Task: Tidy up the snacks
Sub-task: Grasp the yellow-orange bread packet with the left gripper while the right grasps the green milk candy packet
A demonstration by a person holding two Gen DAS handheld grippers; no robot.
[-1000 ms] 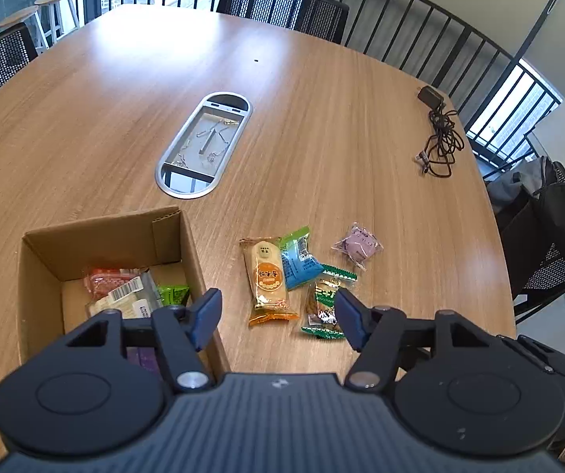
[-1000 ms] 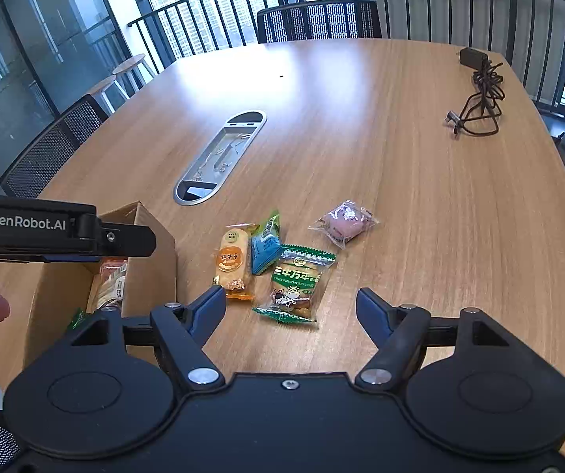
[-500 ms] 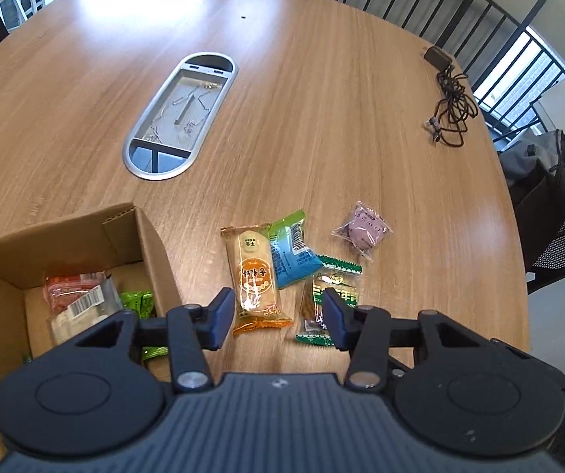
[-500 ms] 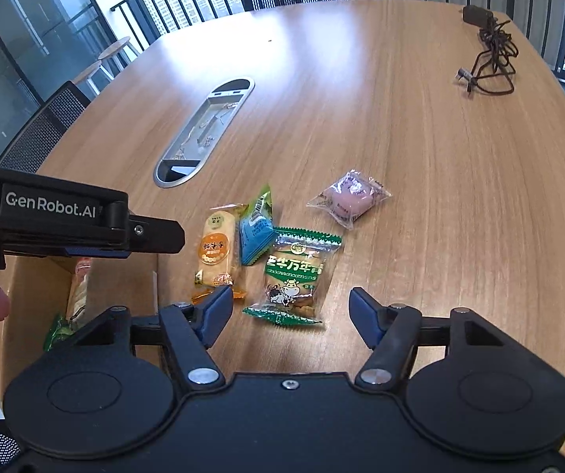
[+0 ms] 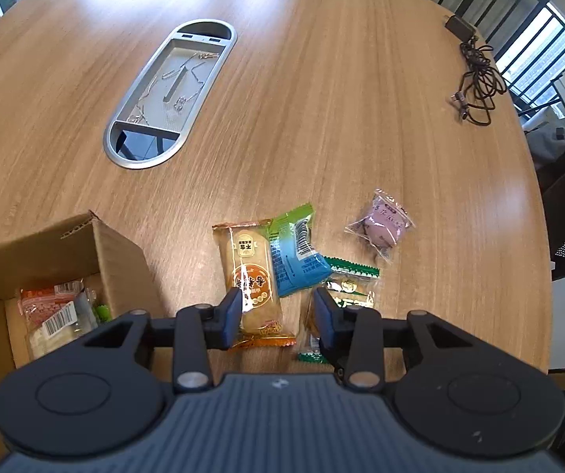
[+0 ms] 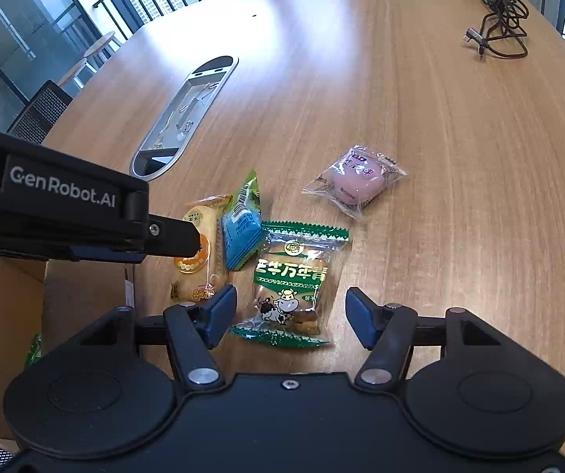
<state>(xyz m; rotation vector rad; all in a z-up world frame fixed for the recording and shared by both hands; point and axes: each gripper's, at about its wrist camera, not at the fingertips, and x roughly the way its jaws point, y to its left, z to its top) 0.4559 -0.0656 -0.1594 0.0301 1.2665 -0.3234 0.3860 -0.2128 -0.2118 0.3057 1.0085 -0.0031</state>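
Evidently both tongs are coming down over a small cluster of wrapped snacks lying on the wooden counter [image 5: 321, 79], just right of a cardboard box [image 5: 120, 252] that is already holding a few packets.

The left tongs [image 5: 278, 315] are standing fairly narrow, their jaws having just been closing, with the near end of the orange cake packet [image 5: 248, 272] sitting between the blue pads; no pad is visibly pressing on it yet, so nothing is being held. The blue packet [image 5: 296, 256] is overlapping that cake's right edge. The right tongs [image 6: 292, 317] are standing about half open and empty, straddling the near end of the green cow-printed packet [image 6: 292, 287], which is lying just right of the blue one. A purple sweet [image 6: 355, 181] in clear film is sitting apart, farther off to the right.

These packets are probably light, soft and crinkly, with slick film that is likely to slip. The cake inside is looking crushable, so a gentle pinch across the narrow width, near the crimped end seal, is seeming the safest hold. The green packet's contents are looking lumpy and brittle, so pinching its sides lightly should be suiting it better than squeezing the middle.
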